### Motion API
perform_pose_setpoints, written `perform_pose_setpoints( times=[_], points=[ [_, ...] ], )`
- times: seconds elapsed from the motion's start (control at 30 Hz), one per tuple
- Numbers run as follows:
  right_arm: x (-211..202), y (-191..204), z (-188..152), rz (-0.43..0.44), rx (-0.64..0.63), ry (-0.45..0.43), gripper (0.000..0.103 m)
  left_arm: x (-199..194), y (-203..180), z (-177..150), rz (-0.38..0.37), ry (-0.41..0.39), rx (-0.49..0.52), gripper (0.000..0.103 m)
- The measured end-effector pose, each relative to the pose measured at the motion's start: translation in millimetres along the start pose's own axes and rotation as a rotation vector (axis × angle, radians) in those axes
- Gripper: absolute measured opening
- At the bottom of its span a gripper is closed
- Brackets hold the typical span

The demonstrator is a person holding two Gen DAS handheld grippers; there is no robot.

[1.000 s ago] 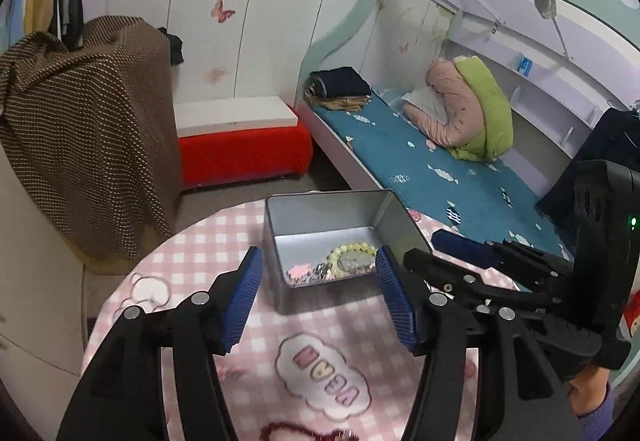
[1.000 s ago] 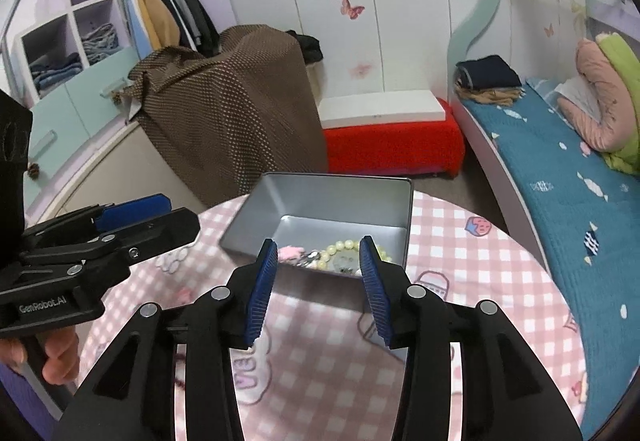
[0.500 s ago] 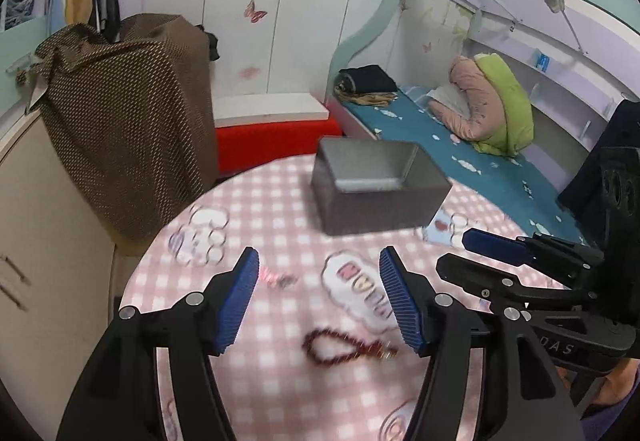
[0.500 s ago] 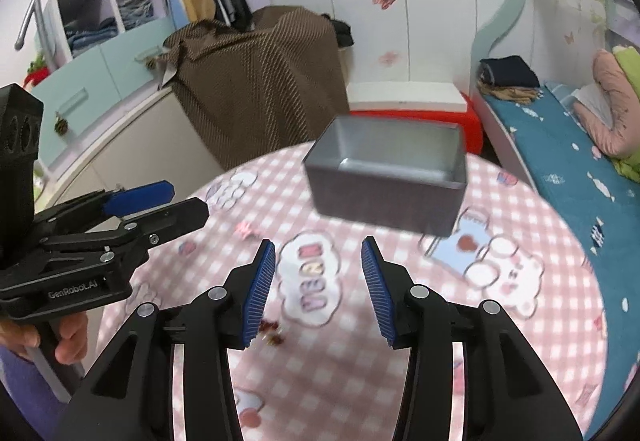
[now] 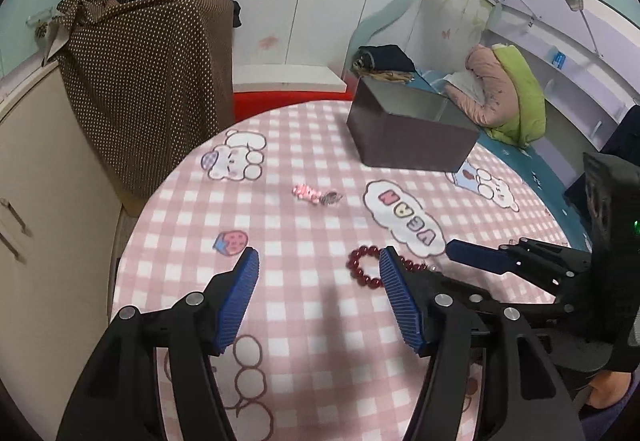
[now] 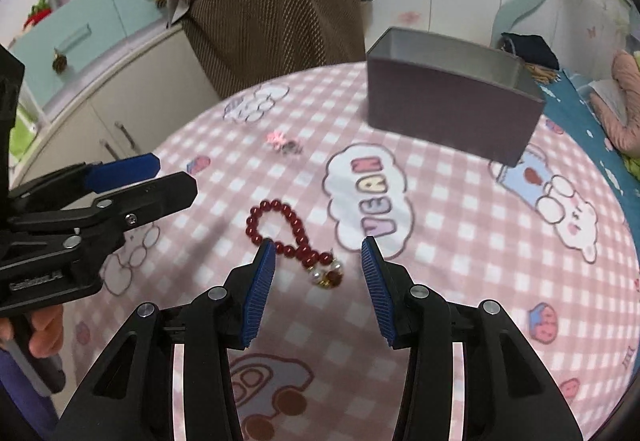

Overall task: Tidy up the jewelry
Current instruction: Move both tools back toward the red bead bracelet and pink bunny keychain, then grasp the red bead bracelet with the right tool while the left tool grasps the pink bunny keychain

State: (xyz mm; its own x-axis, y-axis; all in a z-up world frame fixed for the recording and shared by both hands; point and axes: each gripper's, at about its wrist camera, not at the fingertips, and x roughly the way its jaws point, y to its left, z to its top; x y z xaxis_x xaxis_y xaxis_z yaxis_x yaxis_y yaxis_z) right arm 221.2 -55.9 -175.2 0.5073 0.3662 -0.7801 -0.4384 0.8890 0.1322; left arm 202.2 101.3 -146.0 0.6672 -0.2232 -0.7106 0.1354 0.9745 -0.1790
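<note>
tablecloth print: "vegan" | left gripper label: unreadable (blurred)

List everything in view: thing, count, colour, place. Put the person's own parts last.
Table: one, round, pink checked cloth.
Tin box: one, grey, far side.
Bead bracelet: one, dark red, ahead of the right jaws.
Small trinkets: a blurred pink and dark cluster, mid-table.
Draped cloth: one, brown dotted, behind the table.
Bed: one, teal, right.
Left gripper: black, blue pads, open, empty.
Right gripper: same, open, empty.
Hand: holds the left gripper.
</note>
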Motion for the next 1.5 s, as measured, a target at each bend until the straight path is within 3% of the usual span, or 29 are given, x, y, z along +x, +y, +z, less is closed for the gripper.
perform_pose_setpoints(
  times=[0.13, 0.33, 0.73, 1.03, 1.27, 1.5],
  points=[
    [8.9, 5.9, -1.2, -0.017, -0.025, 0.017, 0.043, 4.4, 2.2, -2.3, -0.007, 0.01, -0.003, 0.06],
    [12.4, 1.5, -2.8, -0.04, -0.037, 0.016, 0.011, 14.7, 0.0, -0.9, -0.015, 0.027, -0.003, 0.06],
    [-2.3, -56.0, 16.9, -0.068, 0.068, -0.062, 0.01, 55.3, -12.5, 26.0, -0.036, 0.07, -0.019, 0.06],
    [-3.3, -84.9, 30.2, -0.055, 0.094, -0.083, 0.01, 92.4, -13.7, 50.3, 0.003, 0.119, -0.058, 0.058],
    [-2.1, -91.1, 33.2, -0.035, 0.099, -0.09, 0.01, 98.3, -11.5, 52.2, 0.044, 0.124, -0.054, 0.028],
    [-7.8, -93.8, 32.8, -0.03, 0.108, -0.103, 0.01, 97.5, -11.3, 50.1, 0.069, 0.113, -0.027, 0.02]
  ],
)
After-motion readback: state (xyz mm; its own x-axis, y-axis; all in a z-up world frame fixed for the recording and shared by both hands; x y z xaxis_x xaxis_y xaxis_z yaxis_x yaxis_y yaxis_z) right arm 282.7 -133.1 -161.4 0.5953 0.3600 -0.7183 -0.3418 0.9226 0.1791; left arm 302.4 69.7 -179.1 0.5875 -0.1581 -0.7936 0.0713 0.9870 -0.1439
